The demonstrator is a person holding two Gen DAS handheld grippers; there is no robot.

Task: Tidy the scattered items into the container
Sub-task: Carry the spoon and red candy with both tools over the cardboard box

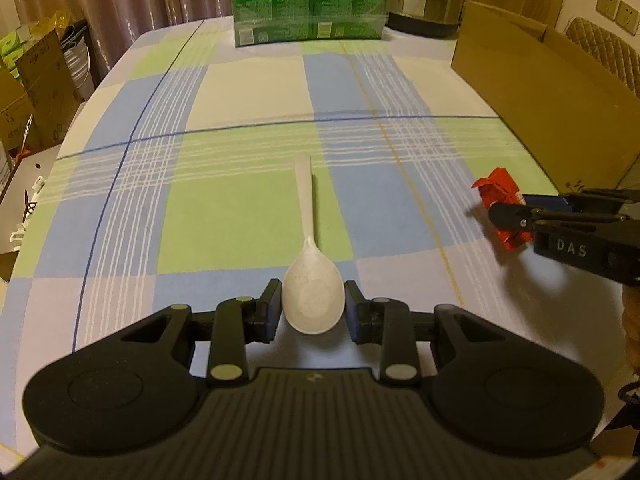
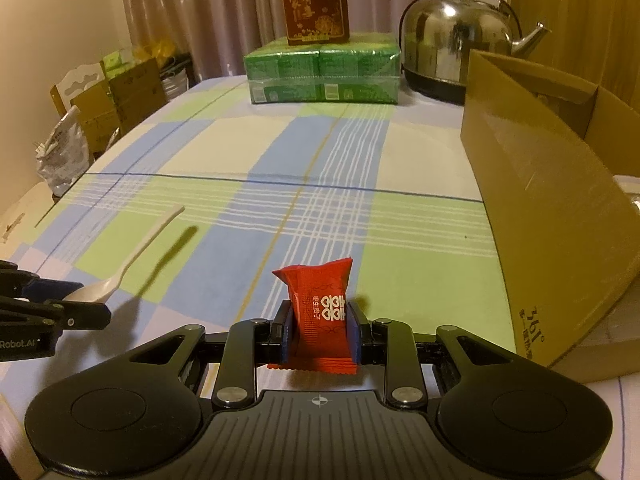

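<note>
1 red crinkly candy packet (image 2: 320,316) w/ white print is sitting pinched in right gripper (image 2: 320,322). 1 white spoon (image 1: 312,300), bowl gripped between left gripper (image 1: 313,307) pads. Cardboard box (image 2: 532,208) to right.

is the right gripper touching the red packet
Touching. The right wrist view shows the red packet pinched between both fingers of the right gripper, with no gap on either side.

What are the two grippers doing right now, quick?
Left gripper: closed on the white spoon, gripping its bowl.
Right gripper: closed on the red candy packet.
</note>
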